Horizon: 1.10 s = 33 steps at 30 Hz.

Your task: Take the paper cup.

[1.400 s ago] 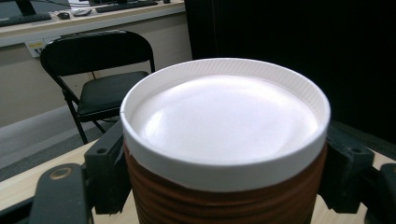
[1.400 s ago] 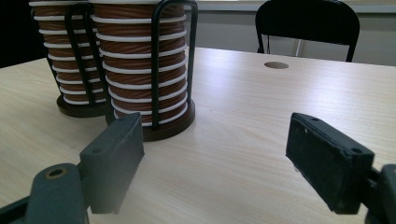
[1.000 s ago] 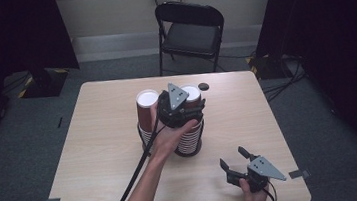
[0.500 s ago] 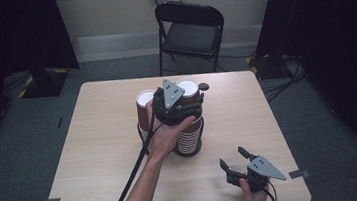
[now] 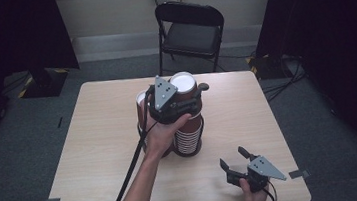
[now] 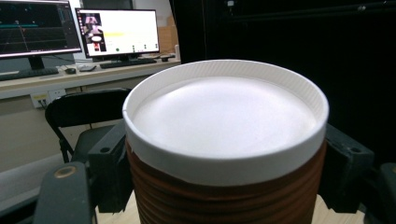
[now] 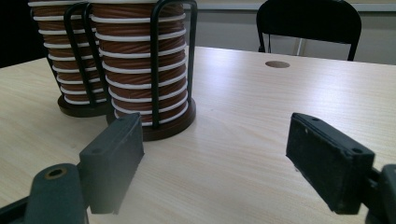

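From the high view we see the left gripper [image 5: 185,99] raised above the middle of the table [image 5: 96,154], its jaws clamped on the sides of a brown ribbed paper cup [image 5: 183,83] with a white inside. In the left gripper view that cup [image 6: 224,140] sits squarely between the two black jaws, one pressed to each side just under the white rim. The cup is at the top of the nearer stack of cups [image 5: 188,137], which stands in a black wire holder [image 7: 154,116] on a round dark base; whether it has come free of the cup below, we cannot tell from here. A second stack [image 5: 141,100] stands just beside the first, in a holder of its own. The right gripper [image 5: 236,159] rests low over the near right part of the table, well apart from the stacks, jaws spread wide with nothing between them. A black folding chair [image 5: 190,31] stands beyond the far edge
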{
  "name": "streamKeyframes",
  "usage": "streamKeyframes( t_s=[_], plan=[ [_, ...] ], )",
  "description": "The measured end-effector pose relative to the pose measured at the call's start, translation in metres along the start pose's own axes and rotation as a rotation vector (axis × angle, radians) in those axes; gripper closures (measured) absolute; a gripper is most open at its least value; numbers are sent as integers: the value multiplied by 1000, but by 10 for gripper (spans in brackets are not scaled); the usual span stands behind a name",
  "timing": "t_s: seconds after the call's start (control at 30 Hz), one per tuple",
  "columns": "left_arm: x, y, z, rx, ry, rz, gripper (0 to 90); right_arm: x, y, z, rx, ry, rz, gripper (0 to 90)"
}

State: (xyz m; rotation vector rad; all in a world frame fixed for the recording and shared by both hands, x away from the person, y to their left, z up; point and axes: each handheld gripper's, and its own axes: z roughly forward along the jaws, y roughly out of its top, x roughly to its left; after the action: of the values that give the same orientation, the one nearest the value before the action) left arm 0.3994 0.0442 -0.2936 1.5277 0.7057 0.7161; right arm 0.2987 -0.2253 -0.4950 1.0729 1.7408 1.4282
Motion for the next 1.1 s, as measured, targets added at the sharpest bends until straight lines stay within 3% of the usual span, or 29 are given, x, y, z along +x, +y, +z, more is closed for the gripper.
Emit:
streamKeyframes(
  t_s=[0.13,0.3,0.5,0.63,1.1],
  plan=[
    [2,3,-4,-19,-15,-31,212,0,0,0,-1,-3,0,180],
    [4,6,-9,-28,-18,-42,212,0,0,0,0,-3,1,180],
    [4,13,-19,-72,-19,-54,212,0,0,0,3,-3,-1,180],
    [1,14,-23,-70,-36,-45,213,0,0,0,0,-6,1,180],
    [-2,14,-49,-85,-67,-101,213,0,0,0,3,-4,-2,179]
  ],
)
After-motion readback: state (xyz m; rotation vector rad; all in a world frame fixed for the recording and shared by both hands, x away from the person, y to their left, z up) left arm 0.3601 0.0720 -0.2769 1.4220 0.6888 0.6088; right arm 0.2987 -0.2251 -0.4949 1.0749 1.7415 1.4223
